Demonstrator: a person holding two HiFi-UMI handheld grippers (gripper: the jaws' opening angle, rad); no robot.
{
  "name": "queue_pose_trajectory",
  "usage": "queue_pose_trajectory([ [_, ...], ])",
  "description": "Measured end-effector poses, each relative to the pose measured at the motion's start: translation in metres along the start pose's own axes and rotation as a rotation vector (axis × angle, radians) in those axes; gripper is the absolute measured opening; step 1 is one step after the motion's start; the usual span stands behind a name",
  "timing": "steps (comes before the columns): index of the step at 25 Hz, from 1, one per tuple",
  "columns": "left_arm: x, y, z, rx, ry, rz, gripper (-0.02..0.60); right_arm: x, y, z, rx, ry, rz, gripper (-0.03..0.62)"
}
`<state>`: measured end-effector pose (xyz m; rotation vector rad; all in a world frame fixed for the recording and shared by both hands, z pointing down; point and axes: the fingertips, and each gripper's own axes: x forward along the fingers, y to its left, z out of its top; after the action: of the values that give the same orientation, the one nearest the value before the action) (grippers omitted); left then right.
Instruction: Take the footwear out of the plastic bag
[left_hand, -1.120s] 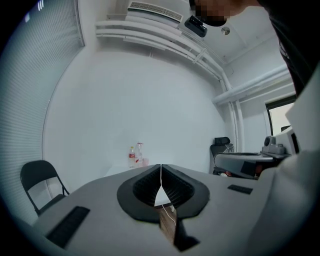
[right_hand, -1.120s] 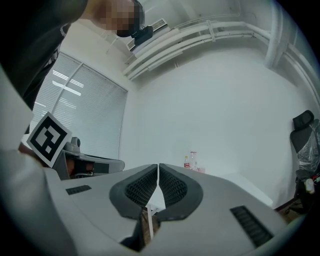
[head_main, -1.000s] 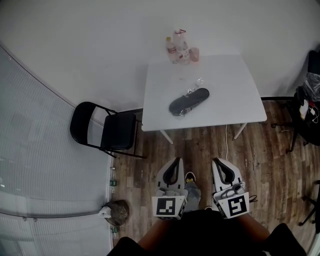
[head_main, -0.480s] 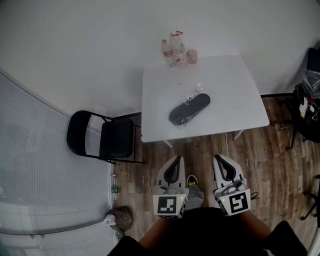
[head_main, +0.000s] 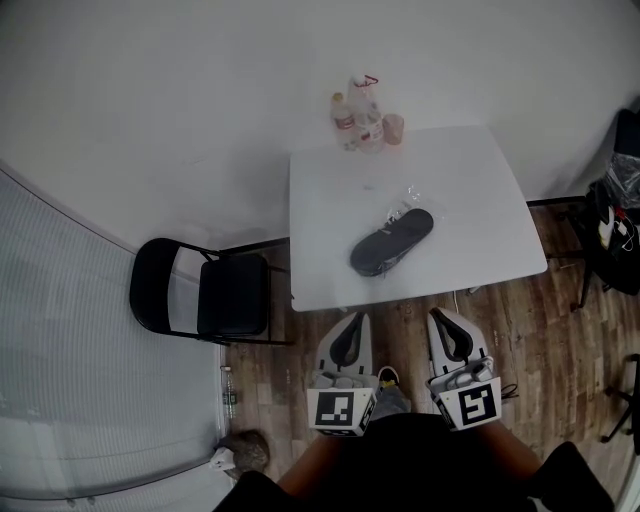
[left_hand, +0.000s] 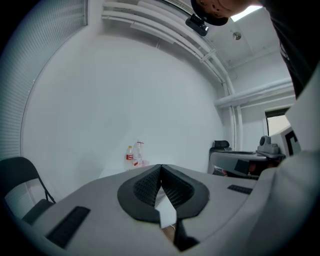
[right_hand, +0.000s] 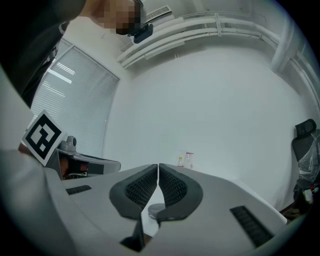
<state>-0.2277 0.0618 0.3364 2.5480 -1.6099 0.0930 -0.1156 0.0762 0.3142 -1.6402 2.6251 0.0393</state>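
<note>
Desk edge: white desk (head_main: 480, 170), near edge facing open wood floor (head_main: 560, 330).
Side: folding chair (head_main: 205, 300) left of desk.
Plastic bag (head_main: 410, 196): dark shoe (head_main: 392, 241) inside, mid-desk.
Fingers: left gripper (head_main: 351, 320), right gripper (head_main: 441, 317) clenched, empty.

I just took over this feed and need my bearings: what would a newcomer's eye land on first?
The dark shoe in a clear plastic bag lies near the middle of the white square table, with plastic bottles at its far left corner. The left gripper and right gripper hang shut and empty short of its near edge; a black folding chair stands to its left.
</note>
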Motion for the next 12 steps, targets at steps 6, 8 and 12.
queue_pose_trajectory([
  [6, 0.013, 0.032, 0.003, -0.02, -0.001, -0.032, 0.023, 0.033, -0.005, -0.002, -0.041, 0.025, -0.053, 0.025],
  [8, 0.016, 0.038, 0.001, -0.021, 0.002, -0.037, 0.023, 0.037, -0.008, -0.003, -0.055, 0.028, -0.07, 0.025],
  [12, 0.016, 0.042, -0.002, -0.031, 0.007, -0.049, 0.023, 0.037, -0.008, -0.011, -0.064, 0.043, -0.079, 0.025],
])
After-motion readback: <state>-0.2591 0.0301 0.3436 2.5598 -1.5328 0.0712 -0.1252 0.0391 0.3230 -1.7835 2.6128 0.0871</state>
